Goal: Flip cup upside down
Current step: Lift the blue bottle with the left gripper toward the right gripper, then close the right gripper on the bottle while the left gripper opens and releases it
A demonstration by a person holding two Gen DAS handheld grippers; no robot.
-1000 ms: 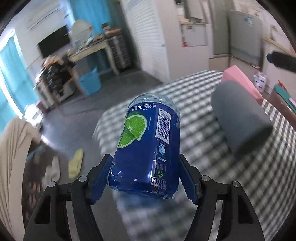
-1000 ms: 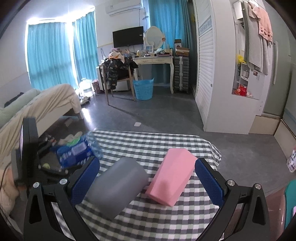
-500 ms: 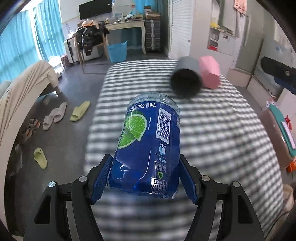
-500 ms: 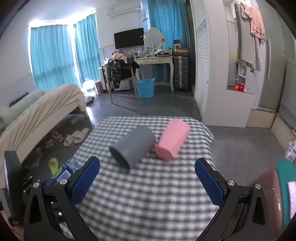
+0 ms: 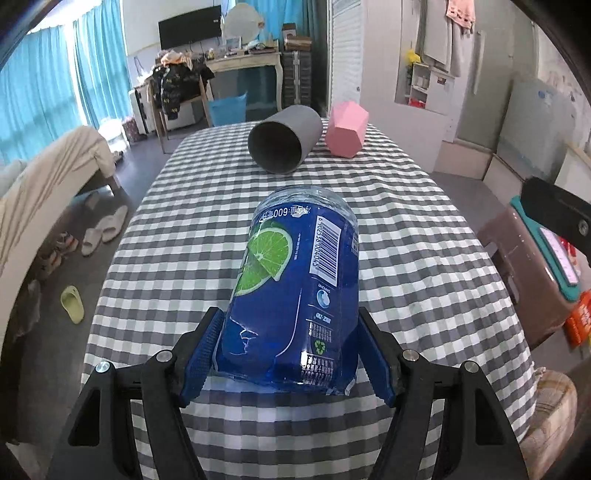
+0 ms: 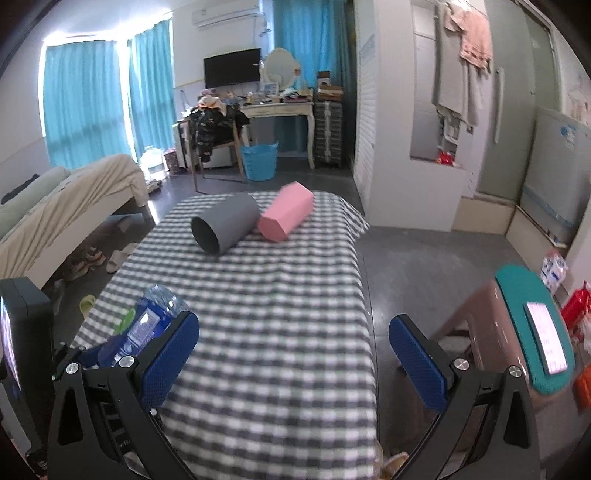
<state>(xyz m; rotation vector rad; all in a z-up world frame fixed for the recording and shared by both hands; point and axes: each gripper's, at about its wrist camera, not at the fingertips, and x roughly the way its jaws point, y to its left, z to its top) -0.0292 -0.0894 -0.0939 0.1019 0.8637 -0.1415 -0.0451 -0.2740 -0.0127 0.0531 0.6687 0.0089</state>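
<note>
Lived-in bedroom in a home. Bed (image 6: 70, 206) w/ beige cover at left, slippers (image 5: 105, 229) on floor, teal curtains (image 6: 88, 99), wall TV (image 6: 232, 67) + AC unit (image 6: 226, 15), vanity w/ round mirror (image 6: 280, 70), clothes heaped on chair (image 6: 214, 125), towels (image 6: 465, 55) hanging by wardrobe, blue laundry basket (image 6: 259, 160).

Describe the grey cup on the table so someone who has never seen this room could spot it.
Find the checkered table; at its far end two things lie side by side. The grey cup is the round, hollow one, its dark open mouth facing the camera, unlike the pink faceted block beside it.
</note>
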